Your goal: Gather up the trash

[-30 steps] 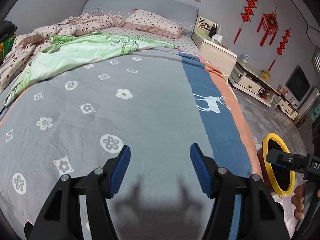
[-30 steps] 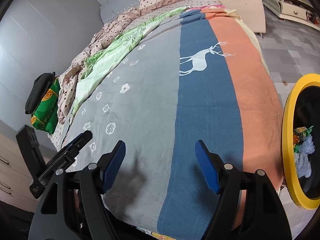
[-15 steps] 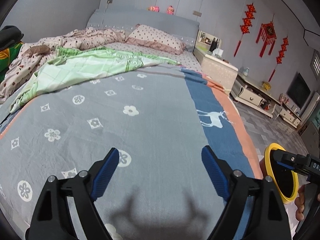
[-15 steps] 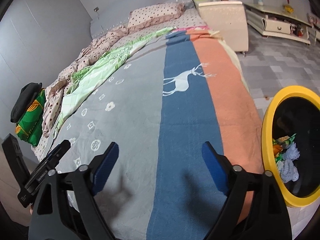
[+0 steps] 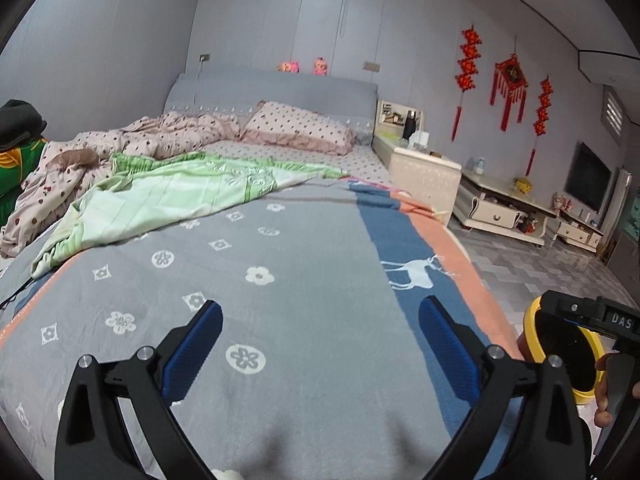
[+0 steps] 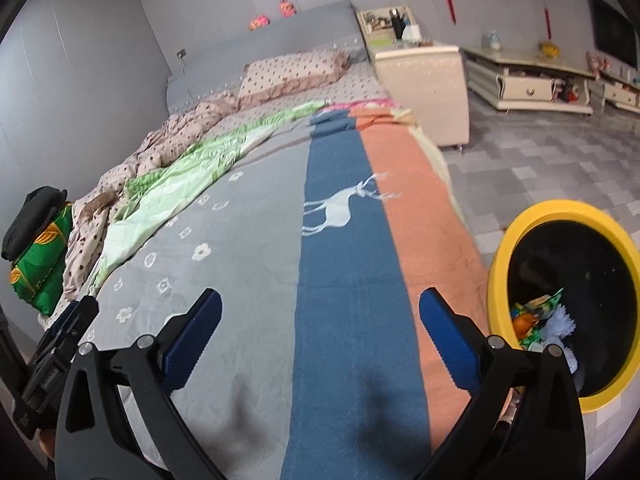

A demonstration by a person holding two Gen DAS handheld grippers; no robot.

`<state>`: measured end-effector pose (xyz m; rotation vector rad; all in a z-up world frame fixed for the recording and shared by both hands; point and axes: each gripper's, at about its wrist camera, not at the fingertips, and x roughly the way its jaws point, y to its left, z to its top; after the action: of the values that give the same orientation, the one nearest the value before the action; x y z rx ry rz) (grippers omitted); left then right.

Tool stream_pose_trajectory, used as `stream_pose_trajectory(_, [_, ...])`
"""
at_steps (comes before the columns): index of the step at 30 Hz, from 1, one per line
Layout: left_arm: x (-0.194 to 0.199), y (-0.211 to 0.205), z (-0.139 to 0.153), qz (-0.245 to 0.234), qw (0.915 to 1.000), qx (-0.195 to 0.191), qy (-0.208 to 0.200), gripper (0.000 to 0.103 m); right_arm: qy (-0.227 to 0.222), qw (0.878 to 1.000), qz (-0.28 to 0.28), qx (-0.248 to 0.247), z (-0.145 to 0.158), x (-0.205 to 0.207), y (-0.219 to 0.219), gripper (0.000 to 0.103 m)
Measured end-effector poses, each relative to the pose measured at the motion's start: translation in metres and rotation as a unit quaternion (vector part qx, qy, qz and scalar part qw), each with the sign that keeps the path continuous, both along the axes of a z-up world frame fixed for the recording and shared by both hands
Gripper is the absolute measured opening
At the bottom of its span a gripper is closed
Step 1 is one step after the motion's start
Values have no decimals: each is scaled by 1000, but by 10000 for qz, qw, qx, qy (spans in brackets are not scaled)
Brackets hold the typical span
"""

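**Bedroom, both tools spread wide over the bed**

Grey walls close in a bedroom whose bed (image 5: 304, 280) fills the ground ahead of both tools, under a grey flowered blanket (image 5: 248, 300) with a blue deer stripe and an orange edge. Beyond the tips lie a green sheet (image 5: 172, 196), a rumpled dotted quilt (image 5: 160, 140) and a pillow (image 5: 298, 128).

Left tool (image 5: 318, 338): released, blue pads far apart, nothing between them, hovering above the grey blanket.

Right tool (image 6: 318, 336): likewise released and bare, over the blue stripe.

Just right of the right tool, on the tiled floor (image 6: 540, 172) beside the bed, stands a yellow-rimmed bin (image 6: 516, 236). Trash (image 6: 540, 320) lies inside it: colourful wrappers and something pale and fluffy.
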<state>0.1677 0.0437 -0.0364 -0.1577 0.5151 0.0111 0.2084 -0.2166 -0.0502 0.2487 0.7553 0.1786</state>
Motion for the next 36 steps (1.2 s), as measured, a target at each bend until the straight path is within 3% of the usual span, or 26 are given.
stream_pose_trajectory(5, [-8,-1,6,-18,9996,-133,-229,95,-350,9991,-197,-119,8,-12,-2,95])
stream_pose_trajectory(14, [-29,-10,22,-31,9976,-49,-686,95,-809,9951,-515,-259,13,-36,1,95])
stream_pose_trajectory(24, [-48,-14,37,-8,9951,-8,-985,95,-1597,9817,-868,-563,27,-68,3,95])
stream_pose_trajectory(36, [-58,-18,42,-49,9945,-23,-1043,95,-1722,9801,-806,-571,31,-78,7,95])
